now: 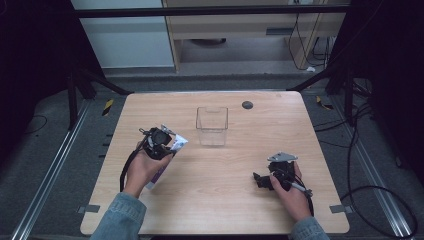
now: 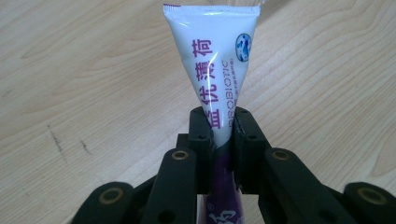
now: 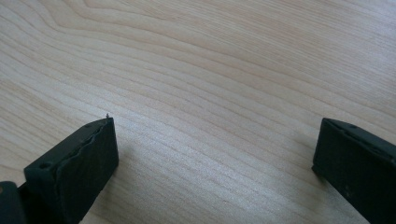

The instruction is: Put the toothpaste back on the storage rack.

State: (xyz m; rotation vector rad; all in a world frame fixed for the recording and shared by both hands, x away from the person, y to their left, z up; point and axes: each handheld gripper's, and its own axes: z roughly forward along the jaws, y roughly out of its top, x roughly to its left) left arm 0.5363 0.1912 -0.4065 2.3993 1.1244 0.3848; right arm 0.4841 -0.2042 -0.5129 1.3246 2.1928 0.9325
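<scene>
A white and purple tube (image 2: pixel 212 65) with printed lettering is clamped between the jaws of my left gripper (image 2: pixel 223 119), its flat crimped end pointing away from the camera. In the high view the left gripper (image 1: pixel 167 150) holds this tube (image 1: pixel 179 144) above the table's left half, just left of a clear plastic box (image 1: pixel 212 125). My right gripper (image 1: pixel 258 180) rests low over the table's right front part, and in its own view the right gripper (image 3: pixel 215 135) has its jaws wide apart with only bare wood between them.
The light wooden table (image 1: pixel 240 165) carries a small dark round disc (image 1: pixel 247 105) near its far edge. Black frame legs and cables stand on the floor around the table.
</scene>
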